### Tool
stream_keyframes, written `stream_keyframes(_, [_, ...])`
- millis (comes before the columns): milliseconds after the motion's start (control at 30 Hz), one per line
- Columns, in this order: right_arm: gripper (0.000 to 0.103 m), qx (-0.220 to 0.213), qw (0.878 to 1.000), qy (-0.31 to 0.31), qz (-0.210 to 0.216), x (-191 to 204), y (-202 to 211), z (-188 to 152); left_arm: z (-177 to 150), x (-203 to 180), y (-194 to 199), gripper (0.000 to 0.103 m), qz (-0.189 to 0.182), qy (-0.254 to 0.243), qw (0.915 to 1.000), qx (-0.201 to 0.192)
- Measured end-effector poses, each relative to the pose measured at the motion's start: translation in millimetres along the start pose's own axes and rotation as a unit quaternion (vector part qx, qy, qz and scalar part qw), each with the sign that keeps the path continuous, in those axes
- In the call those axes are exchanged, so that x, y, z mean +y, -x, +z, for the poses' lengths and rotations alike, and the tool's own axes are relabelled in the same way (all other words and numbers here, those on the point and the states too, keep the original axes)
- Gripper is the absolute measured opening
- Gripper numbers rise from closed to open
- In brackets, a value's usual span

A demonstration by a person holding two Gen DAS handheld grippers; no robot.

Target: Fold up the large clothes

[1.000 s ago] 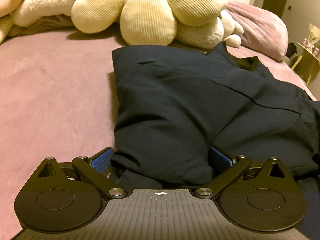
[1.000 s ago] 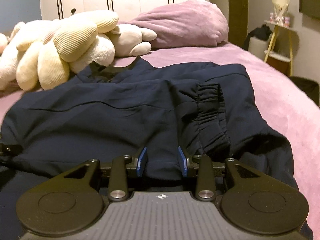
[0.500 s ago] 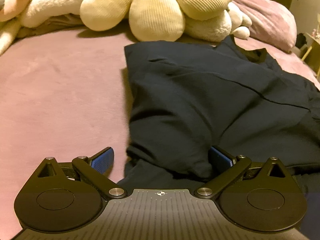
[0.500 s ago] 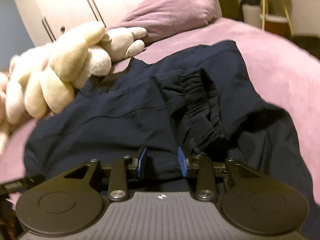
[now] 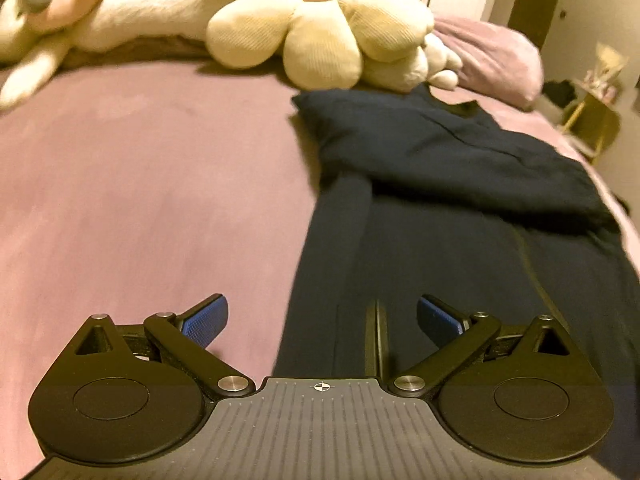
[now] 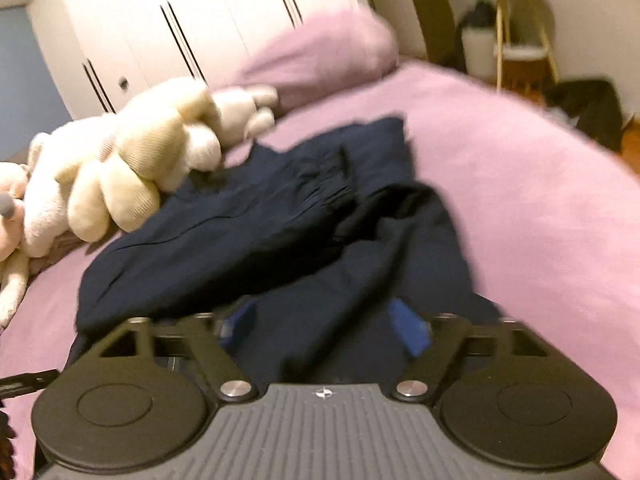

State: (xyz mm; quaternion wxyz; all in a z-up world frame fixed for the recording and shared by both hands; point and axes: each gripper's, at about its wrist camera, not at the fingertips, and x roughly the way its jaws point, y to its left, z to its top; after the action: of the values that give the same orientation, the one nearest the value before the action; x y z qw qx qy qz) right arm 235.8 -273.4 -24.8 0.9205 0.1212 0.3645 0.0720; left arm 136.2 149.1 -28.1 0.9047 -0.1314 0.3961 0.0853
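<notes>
Between the blue pads of your left gripper [image 5: 322, 320] nothing is pinched now: the jaws stand spread wide, one pad over the bare pink bed [image 5: 140, 200] and the other over the flat lower part of the dark garment [image 5: 440, 248]. A second ago a bunched fold of that cloth sat between those pads; you have let it go and drawn back, so the folded-over upper half now lies well ahead of you, close against the plush flower cushion [image 5: 320, 36].

Your right gripper [image 6: 326, 328] is at the same point, a beat later. Its pads were close together on the cloth a second ago, and the jaws are now opening. Dark fabric is still seen between them, but the picture is blurred and the pads do not appear to press on it. Beyond it the garment lies in a heap with its gathered cuff [image 6: 328, 188] uppermost, and past that are the soft toys [image 6: 132, 168] and the pillow [image 6: 320, 60].

I judge that one fold has just been laid down and released. The bundle looks rumpled on the right side, so it likely wants smoothing before the next fold
</notes>
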Motion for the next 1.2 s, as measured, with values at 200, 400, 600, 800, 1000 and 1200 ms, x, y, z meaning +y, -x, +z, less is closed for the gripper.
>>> stream_keyframes(200, [0.08, -0.002, 0.999, -0.023, -0.042, -58.3, 103.9, -52.2, -74.9, 36.4, 55.3, 0.103, -0.016, 0.067, 0.9971, 0.031])
stream_keyframes(400, [0.068, 0.063, 0.989, -0.126, -0.047, -118.7, 135.3, -89.0, -96.8, 39.8, 63.4, 0.103, -0.055, 0.082, 0.9939, 0.05])
stream_keyframes(600, [0.059, 0.059, 0.978, -0.199, -0.002, -150.1, 143.4, -103.3, -110.3, 44.7, 60.2, 0.103, -0.084, 0.106, 0.9883, 0.07])
stream_keyframes(800, [0.059, 0.079, 0.965, -0.246, 0.035, -168.7, 134.6, -106.5, -115.6, 59.6, 65.0, 0.101, -0.12, 0.165, 0.9758, 0.079])
stream_keyframes(1000, [0.057, 0.083, 0.964, -0.251, 0.031, -173.4, 137.9, -112.9, -122.8, 73.5, 68.4, 0.098, -0.139, 0.205, 0.9646, 0.09])
stream_keyframes(1200, [0.067, 0.081, 0.96, -0.263, 0.044, -176.8, 135.1, -115.9, -122.5, 76.5, 66.2, 0.081, -0.149, 0.203, 0.9612, 0.112])
